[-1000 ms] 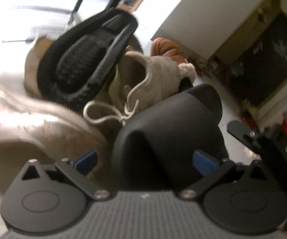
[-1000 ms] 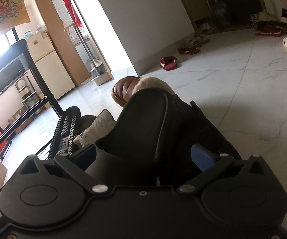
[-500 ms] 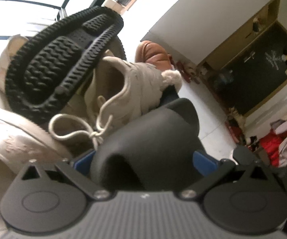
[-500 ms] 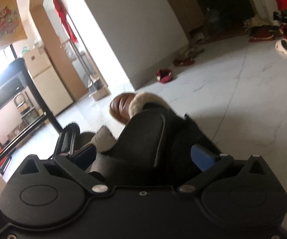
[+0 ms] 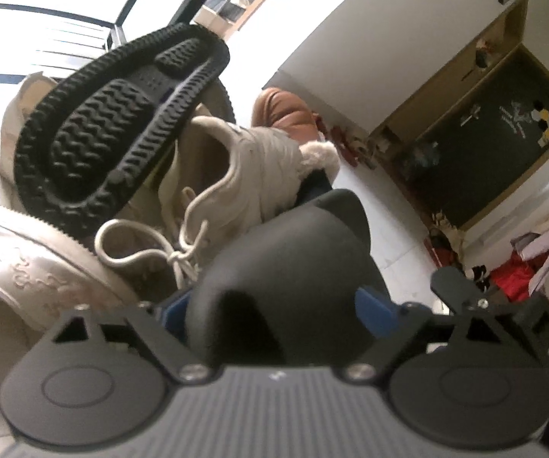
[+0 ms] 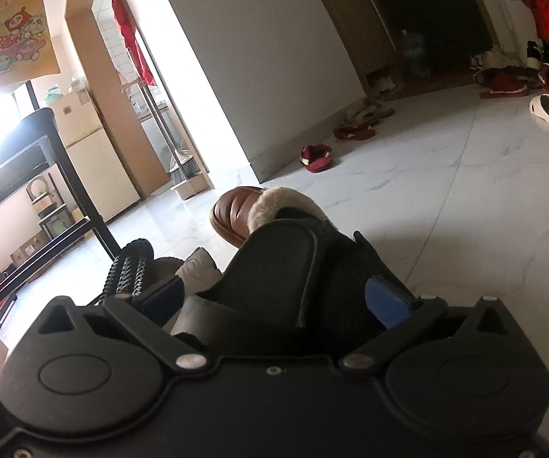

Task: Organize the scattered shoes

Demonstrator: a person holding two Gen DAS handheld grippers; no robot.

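My left gripper (image 5: 274,305) is shut on a black slipper (image 5: 293,267), which fills the space between its blue pads. My right gripper (image 6: 274,297) is shut on another black slipper (image 6: 285,271). Just ahead lies a pile of shoes: a black slipper turned sole-up (image 5: 114,126), a beige laced sneaker (image 5: 232,175), a white shoe (image 5: 26,263) at the left, and a brown fur-lined slipper (image 6: 236,210). The sole-up slipper also shows edge-on in the right wrist view (image 6: 129,271).
A black metal rack (image 6: 45,175) stands at the left. A white wall corner (image 6: 259,76) is behind the pile. Red slippers (image 6: 316,152) and white clogs (image 6: 547,108) lie on the marble floor (image 6: 465,191). The right gripper's body (image 5: 503,313) sits close beside my left.
Both grippers have lowered and drawn nearer the shoe pile with their slippers held. The left view has steadied and the sole-up slipper looms larger.
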